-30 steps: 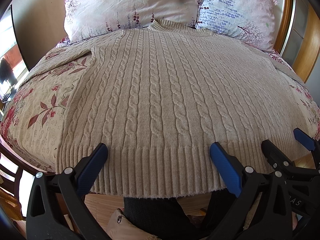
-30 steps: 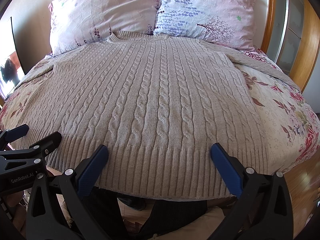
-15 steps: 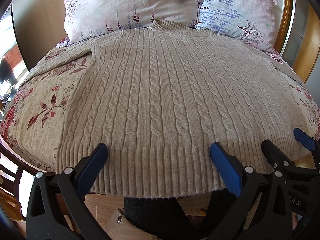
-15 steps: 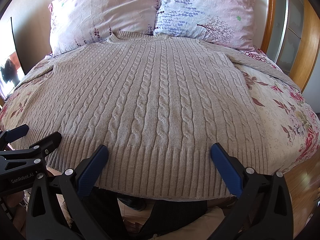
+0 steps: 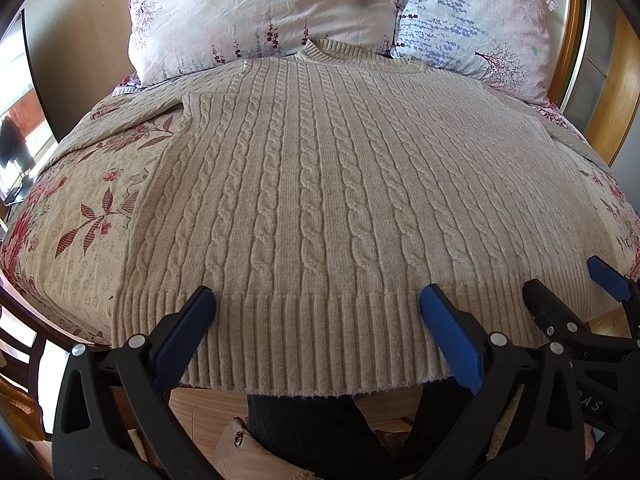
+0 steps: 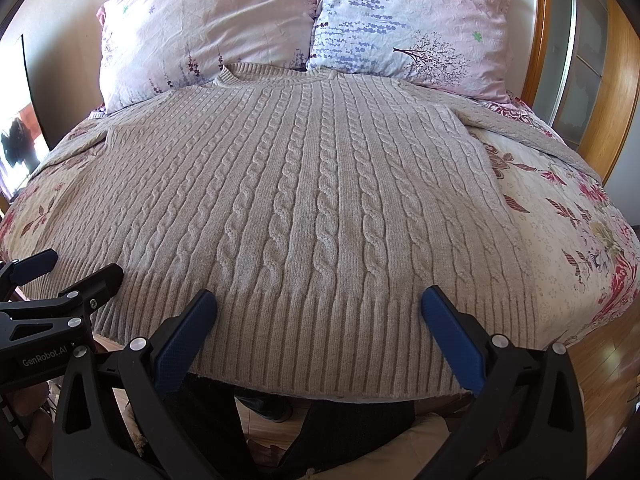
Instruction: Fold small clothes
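Note:
A beige cable-knit sweater (image 5: 328, 184) lies flat on the bed, neck toward the pillows, ribbed hem hanging over the near edge; it also shows in the right wrist view (image 6: 320, 200). Its sleeves spread out to both sides. My left gripper (image 5: 316, 312) is open, its blue pads apart just above the hem's left half. My right gripper (image 6: 318, 312) is open above the hem's right half. Each gripper shows at the edge of the other's view: the right gripper (image 5: 576, 284) and the left gripper (image 6: 76, 268). Neither holds anything.
Two floral pillows (image 5: 260, 12) (image 5: 472, 20) lean at the headboard. A flowered bedspread (image 5: 80, 220) covers the bed. A wooden frame and a glass door (image 6: 592, 60) stand at the right. Wooden floor (image 6: 608, 376) and my dark-trousered legs (image 5: 312, 432) are below the bed's edge.

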{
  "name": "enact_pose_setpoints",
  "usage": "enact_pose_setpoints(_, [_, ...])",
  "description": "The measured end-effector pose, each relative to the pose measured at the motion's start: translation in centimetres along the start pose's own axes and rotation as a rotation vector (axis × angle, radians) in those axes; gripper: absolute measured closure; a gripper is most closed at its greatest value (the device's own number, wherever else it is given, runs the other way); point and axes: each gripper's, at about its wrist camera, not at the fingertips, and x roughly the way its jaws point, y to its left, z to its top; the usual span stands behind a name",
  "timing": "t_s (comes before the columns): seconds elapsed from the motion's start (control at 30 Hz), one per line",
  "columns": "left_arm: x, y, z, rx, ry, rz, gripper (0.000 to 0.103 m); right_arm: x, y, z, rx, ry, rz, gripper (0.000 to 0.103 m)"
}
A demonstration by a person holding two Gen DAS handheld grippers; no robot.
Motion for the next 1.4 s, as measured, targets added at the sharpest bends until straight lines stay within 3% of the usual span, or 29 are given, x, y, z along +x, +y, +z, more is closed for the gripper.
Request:
enact_pose_setpoints(0.6, [0.3, 0.1, 0.5, 0.016, 0.029, -0.004, 0.002, 0.3, 0.1, 0.0, -0.036, -0.014, 0.019, 0.001])
enact_pose_setpoints(0.93, [0.5, 0.4, 1.5, 0.052, 0.032, -0.046, 0.002, 0.5, -0.9, 0.1, -0.182, -0.067, 0.160, 0.001])
enact_pose_setpoints(1.03, [0.3, 0.9, 3.0, 0.050, -0.016, -0.062, 0.002, 0.8, -1.6, 1.3, -0.207, -0.020, 0.211, 0.001])
enact_pose_setpoints(1.17, [0.0, 1.8, 5.9, 0.027, -0.106, -0.086, 0.002, 0.4, -5.4, 4.6, -0.077, -0.048, 0.210, 0.001])
enact_pose_setpoints(1.37, [1.1, 1.2, 10.0, 0.047, -0.188, -0.137, 0.002, 1.9, -15.9, 10.3, 0.336, -0.070, 0.225, 0.001])
enact_pose_setpoints(1.4, [1.3, 1.0, 10.5, 0.048, -0.192, -0.139, 0.002, 2.5, -17.5, 10.9, 0.398, -0.063, 0.226, 0.007])
